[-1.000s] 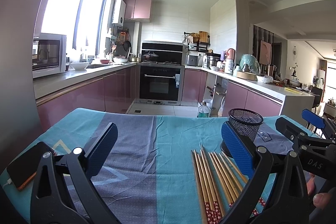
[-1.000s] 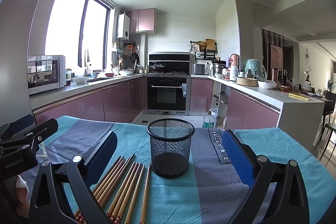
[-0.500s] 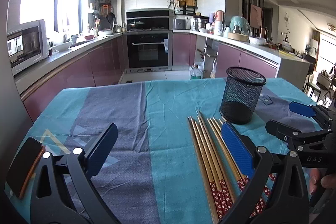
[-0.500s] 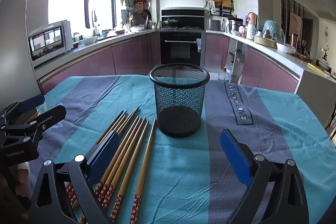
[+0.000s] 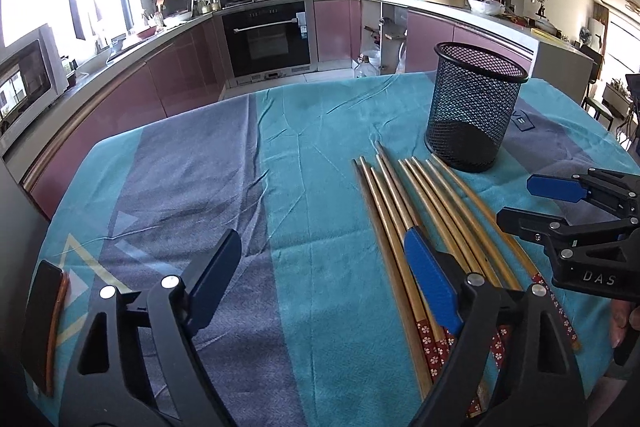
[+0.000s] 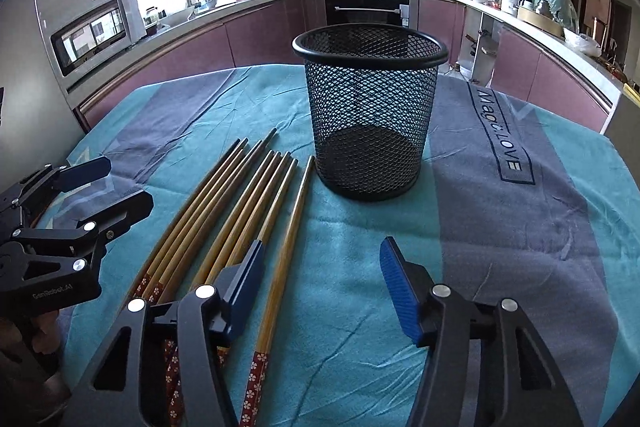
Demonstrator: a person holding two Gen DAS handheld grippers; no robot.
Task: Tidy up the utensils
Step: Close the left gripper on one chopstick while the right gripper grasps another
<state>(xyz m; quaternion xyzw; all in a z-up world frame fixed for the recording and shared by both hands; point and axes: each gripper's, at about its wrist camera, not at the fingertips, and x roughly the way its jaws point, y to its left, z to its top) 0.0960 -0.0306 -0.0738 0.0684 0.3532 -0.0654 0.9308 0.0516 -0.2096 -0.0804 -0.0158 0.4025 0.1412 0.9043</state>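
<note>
Lying beside one upright mesh cup (image 6: 370, 107), eight chopsticks (image 6: 240, 211) fan across the counter's cloth (image 5: 320, 147); a phone (image 5: 44, 327) sits left; both grippers' (image 5: 320, 275) (image 6: 320, 275) jaws gape empty.

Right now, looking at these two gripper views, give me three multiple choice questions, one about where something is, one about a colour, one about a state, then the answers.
1. Where do the chopsticks lie relative to the mesh cup, seen from the right wrist view?
A. Inside it
B. On the tablecloth to its left
C. Behind it by the oven

2. What colour are the patterned ends of the chopsticks?
A. Red with small flowers
B. Plain green
C. Solid white

3. What state is the right gripper in?
A. Shut on a chopstick
B. Shut on the cup's rim
C. Open, holding nothing

Answers: 1 B, the sticks lie flat on the cloth left of the upright cup, which is empty. 2 A, the near ends show red bands with pale flowers. 3 C, its blue pads stand wide apart over the cloth; the left gripper is open too.
</note>
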